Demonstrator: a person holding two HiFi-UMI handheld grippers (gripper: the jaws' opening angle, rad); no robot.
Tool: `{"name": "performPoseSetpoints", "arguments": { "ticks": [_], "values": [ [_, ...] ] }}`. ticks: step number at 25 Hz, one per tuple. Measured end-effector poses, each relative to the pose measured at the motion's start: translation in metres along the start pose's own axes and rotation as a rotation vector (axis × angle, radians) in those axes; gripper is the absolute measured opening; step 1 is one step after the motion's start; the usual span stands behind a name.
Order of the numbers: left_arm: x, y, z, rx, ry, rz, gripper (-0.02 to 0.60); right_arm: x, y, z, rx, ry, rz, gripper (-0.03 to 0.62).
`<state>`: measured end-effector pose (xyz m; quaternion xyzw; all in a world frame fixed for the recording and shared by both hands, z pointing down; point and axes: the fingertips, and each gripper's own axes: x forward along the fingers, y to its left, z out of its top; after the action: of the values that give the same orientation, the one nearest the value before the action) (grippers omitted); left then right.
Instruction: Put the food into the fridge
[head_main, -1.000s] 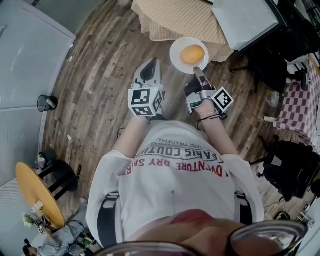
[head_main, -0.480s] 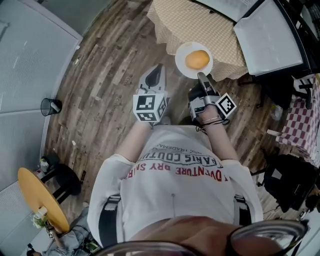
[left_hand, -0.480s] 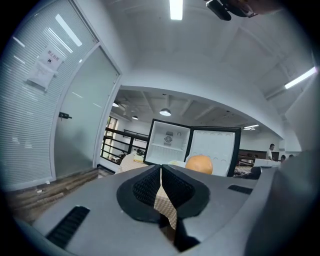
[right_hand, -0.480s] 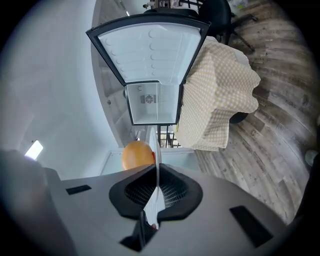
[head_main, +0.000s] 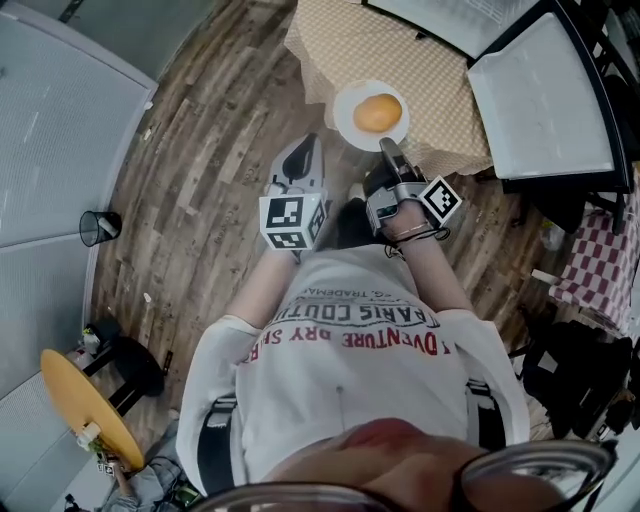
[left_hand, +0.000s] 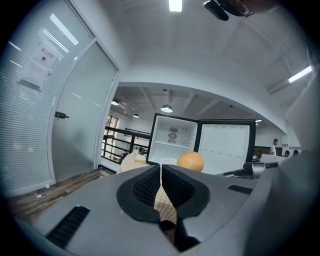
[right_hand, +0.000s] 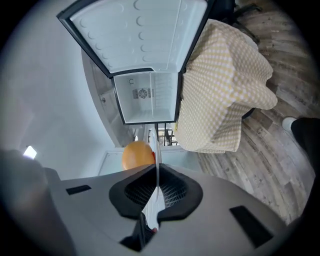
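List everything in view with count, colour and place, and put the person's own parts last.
plate: 1, white, rim gripped in the right tongs
round food: 1, orange, on the plate
fridge: 1, white inside, door open, ahead
table: 1, beige checked cloth, next to the fridge
bin: 1, black, on the floor at left
round table: 1, yellow, lower left
floor: 1, brown wood planks, underfoot
left tongs: 1, grey, shut, empty
right tongs: 1, grey, shut on the plate
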<state>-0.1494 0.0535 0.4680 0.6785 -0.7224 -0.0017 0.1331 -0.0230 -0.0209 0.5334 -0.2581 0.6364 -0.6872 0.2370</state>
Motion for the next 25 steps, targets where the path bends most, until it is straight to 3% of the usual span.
{"name": "performPoseSetpoints", "arguments": {
  "ticks": [6,16,25],
  "values": [
    [0.087,0.013,0.019,-0.007,0.002,0.024,0.028,0.074,0.014,0.047,0.004,0.025,0.011,0.034],
    [0.221,0.012,0.049,-0.002,0.003,0.029,0.028,0.169,0.037,0.161,-0.005,-0.013,0.045,0.034],
    [0.297,0.014,0.071,0.002,0.011,-0.05,0.028,0.21,0.043,0.205,-0.011,-0.099,0.014,0.032]
  ]
}}
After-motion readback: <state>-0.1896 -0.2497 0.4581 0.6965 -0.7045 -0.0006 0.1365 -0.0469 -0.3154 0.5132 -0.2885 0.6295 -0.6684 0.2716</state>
